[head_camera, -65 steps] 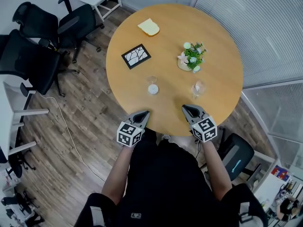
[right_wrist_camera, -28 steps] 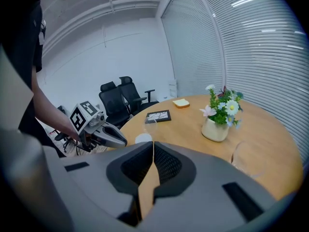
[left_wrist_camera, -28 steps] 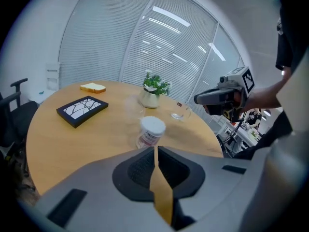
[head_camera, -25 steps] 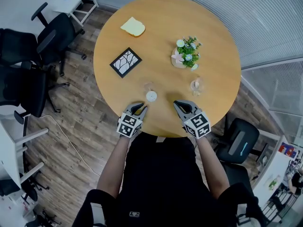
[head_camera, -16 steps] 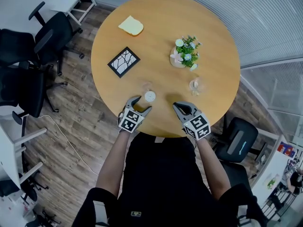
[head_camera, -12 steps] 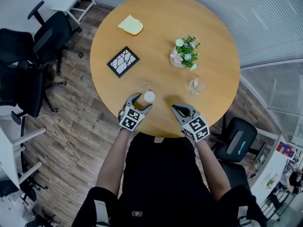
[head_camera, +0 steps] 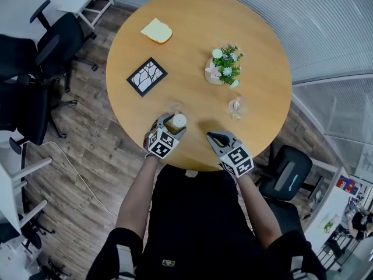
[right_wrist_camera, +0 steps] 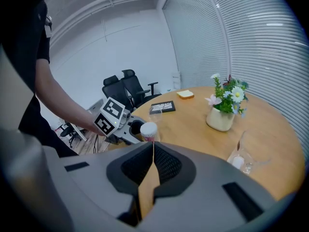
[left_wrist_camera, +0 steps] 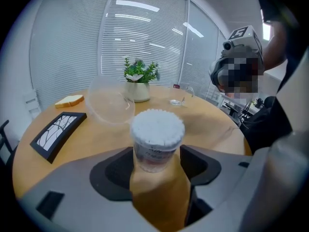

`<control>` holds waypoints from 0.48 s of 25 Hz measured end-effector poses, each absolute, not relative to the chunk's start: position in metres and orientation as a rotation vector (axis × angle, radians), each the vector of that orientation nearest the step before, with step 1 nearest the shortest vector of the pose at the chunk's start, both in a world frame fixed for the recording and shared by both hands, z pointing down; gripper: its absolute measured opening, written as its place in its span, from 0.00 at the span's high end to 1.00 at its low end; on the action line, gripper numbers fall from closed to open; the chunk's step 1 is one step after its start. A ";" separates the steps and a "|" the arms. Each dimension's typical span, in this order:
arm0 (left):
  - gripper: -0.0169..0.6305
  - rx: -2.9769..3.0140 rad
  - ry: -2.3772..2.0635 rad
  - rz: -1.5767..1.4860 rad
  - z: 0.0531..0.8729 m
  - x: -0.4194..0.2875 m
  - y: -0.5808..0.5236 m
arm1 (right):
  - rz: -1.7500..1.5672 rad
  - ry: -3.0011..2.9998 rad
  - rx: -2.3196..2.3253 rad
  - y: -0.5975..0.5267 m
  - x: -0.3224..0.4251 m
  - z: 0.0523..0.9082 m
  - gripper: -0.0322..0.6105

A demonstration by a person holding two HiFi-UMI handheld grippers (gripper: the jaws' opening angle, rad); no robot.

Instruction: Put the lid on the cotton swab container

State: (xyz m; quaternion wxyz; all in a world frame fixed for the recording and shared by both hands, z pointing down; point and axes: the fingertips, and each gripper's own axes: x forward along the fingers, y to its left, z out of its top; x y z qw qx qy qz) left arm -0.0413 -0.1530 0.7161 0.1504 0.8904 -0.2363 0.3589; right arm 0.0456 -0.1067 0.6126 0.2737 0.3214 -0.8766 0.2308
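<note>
Round wooden worktop in an office lined with blinds: the uncapped cotton swab container stands near the front edge with a clear lid close by, and the left hand-held gripper straddles the container, apparently to steady it for capping. Its jaws, which have just been opening, stand at full spread on either side of the container, with no squeeze on it showing. The right hand-held gripper hovers nearby with jaws pressed together and nothing between them, seemingly waiting to fetch the lid.
</note>
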 end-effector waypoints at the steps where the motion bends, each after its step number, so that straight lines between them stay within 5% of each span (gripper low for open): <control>1: 0.50 2.555 -0.684 1.032 0.717 -0.041 -0.153 | 0.623 -2.358 0.867 -0.107 0.046 0.613 0.94; 12: 0.58 2.565 -0.742 1.070 0.721 -0.045 -0.156 | 0.635 -2.354 0.838 -0.105 0.042 0.618 0.94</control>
